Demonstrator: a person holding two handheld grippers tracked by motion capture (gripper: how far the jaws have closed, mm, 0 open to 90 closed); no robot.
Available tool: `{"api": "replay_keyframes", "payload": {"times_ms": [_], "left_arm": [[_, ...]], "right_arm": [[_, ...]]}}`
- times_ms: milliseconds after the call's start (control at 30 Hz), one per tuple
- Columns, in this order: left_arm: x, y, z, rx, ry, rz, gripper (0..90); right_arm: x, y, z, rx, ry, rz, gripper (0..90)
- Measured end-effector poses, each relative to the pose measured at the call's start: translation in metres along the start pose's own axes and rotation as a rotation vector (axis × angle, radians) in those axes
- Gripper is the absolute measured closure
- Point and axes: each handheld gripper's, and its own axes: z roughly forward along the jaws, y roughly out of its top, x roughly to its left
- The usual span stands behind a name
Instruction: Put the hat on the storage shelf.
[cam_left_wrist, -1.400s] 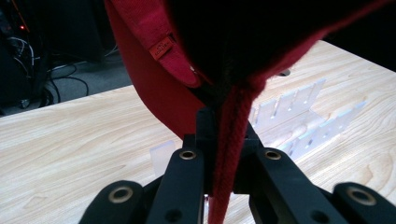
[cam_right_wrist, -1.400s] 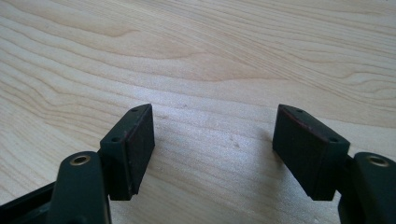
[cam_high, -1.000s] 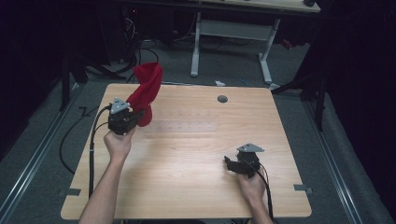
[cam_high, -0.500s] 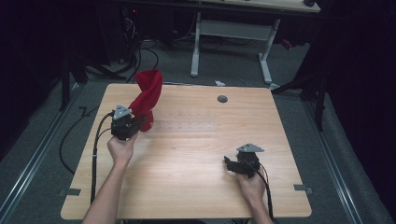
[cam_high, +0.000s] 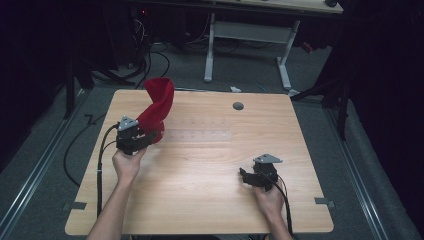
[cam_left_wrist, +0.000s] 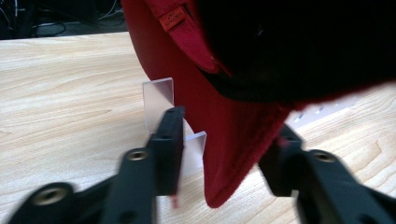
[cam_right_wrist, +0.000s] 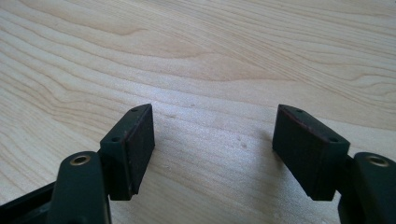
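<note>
A: What sits toward the left edge of the table?

B: The left gripper, held in the person's left hand. A red cap rises from it, standing tall toward the far left corner.

A: Are its jaws pinching the cap?

B: In the left gripper view the jaws stand spread, with the cap's brim hanging between them. The brim looks close to the right jaw, but I cannot tell whether it touches. A small clear plastic piece stands just behind the left jaw.

A: And over to the right?

B: The right gripper rests low near the front right corner, well apart from the cap. Its jaws are spread wide, bare wood between them
</note>
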Motion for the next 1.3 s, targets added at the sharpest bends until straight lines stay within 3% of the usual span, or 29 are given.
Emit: {"api": "replay_keyframes", "payload": {"times_ms": [367, 667, 867, 1000, 1300], "left_arm": [[-0.006, 0.001, -0.007, 0.018, -0.012, 0.001, 38.9], [-0.007, 0.01, -0.015, 0.009, -0.013, -0.026, 38.3], [-0.007, 0.017, -0.026, 0.001, -0.043, -0.042, 38.3], [-0.008, 0.02, -0.032, -0.011, -0.026, -0.024, 39.3], [-0.017, 0.027, -0.052, -0.049, -0.046, 0.002, 39.3]], "right_arm": [[0.0, 0.0, 0.0, 0.0, 0.004, -0.004, 29.8], [0.001, 0.0, 0.0, 0.001, 0.006, 0.0, 29.8], [0.001, 0.0, 0.0, 0.001, 0.006, 0.001, 29.8], [0.001, 0.0, 0.0, 0.001, 0.006, 0.001, 29.7], [0.001, 0.0, 0.0, 0.0, 0.011, -0.008, 29.9]]}}
